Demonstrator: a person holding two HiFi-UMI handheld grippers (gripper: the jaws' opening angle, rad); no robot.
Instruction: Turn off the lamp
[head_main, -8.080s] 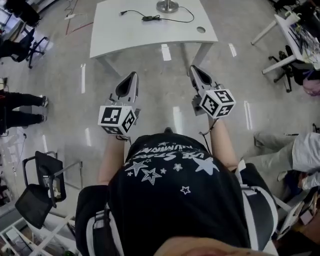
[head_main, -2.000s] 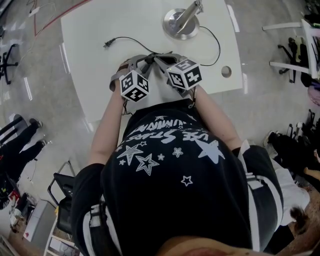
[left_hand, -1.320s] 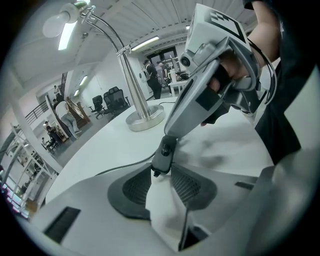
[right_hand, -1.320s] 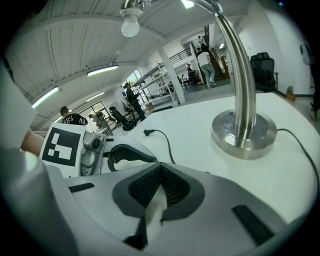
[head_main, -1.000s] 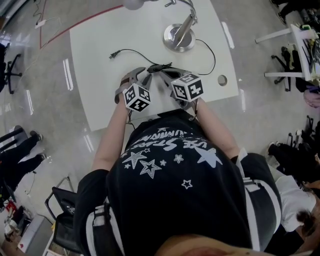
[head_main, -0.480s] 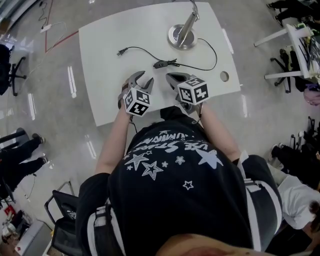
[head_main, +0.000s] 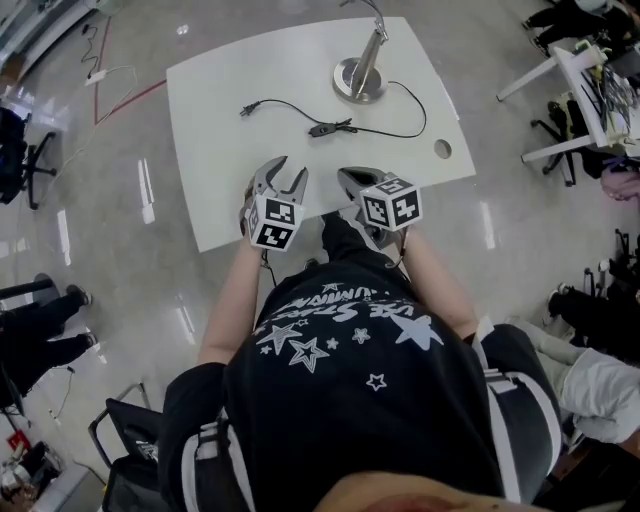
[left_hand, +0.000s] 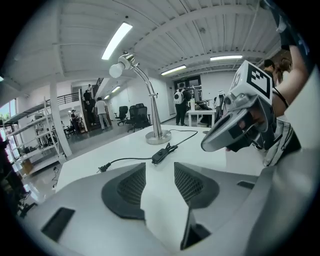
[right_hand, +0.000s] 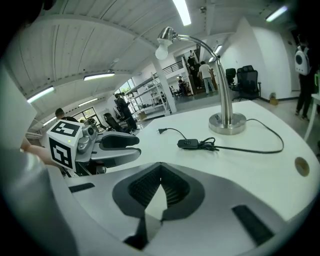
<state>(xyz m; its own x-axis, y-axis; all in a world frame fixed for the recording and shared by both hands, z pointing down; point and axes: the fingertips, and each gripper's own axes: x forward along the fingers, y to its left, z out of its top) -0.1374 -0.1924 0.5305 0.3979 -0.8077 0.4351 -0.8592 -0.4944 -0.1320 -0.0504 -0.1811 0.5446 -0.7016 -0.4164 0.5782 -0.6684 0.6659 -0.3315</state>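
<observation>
A silver gooseneck lamp (head_main: 358, 75) stands at the far side of the white table (head_main: 220, 120). Its black cord runs to an inline switch (head_main: 320, 128) and ends in a loose plug (head_main: 247, 110). In the left gripper view the lamp (left_hand: 157, 135) and switch (left_hand: 161, 155) lie ahead of my left gripper (left_hand: 159, 175), whose jaws are opening with nothing between them. My right gripper (right_hand: 160, 167) is shut and holds nothing, with the switch (right_hand: 189, 143) beyond it. Both grippers, left (head_main: 286, 172) and right (head_main: 346, 176), hover over the table's near edge, short of the switch.
A round cable hole (head_main: 442, 149) sits at the table's right corner. Another desk with clutter (head_main: 585, 70) and chairs stand at the right. An office chair (head_main: 20, 160) and a standing person's legs (head_main: 30, 340) are at the left.
Both grippers have drawn back from the switch toward the table's near edge. The left jaws have spread wider. The switch and cord lie free on the table.
</observation>
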